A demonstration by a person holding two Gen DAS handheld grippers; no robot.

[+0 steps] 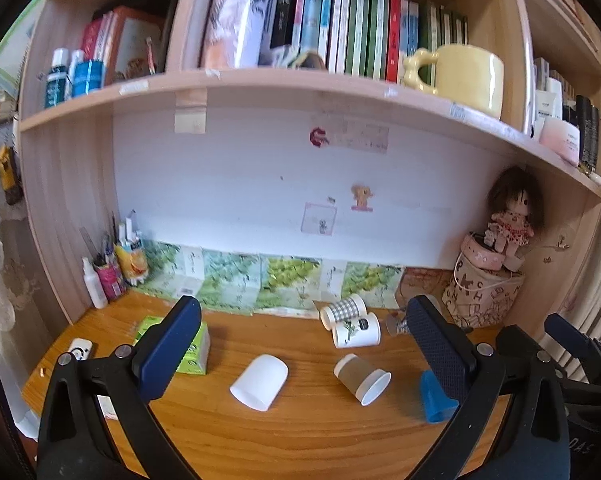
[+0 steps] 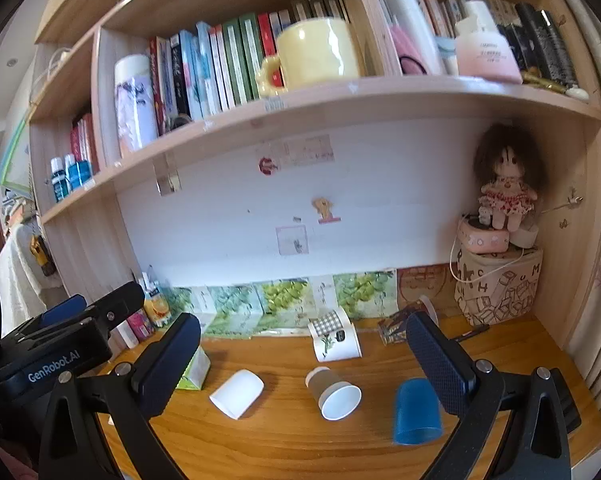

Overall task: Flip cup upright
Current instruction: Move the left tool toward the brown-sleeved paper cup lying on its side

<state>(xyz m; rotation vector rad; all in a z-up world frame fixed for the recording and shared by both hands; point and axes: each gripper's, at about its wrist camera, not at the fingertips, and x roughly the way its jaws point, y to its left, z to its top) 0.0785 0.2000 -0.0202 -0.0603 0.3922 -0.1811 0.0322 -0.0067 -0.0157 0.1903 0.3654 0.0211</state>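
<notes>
White cup [image 1: 259,382] sideways; blue cup [image 2: 417,412] seemingly inverted.

Black claw [image 2: 304,364] frames, navy textured pads [image 2: 436,360], silver screws.

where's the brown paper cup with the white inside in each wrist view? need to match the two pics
Left wrist: brown paper cup with white inside lies on its side right of centre on the wooden desk, mouth toward the camera.
Right wrist: same cup near centre, between the fingers.
Shared landmark: plain white plastic cup, on its side, just left of it.
</notes>
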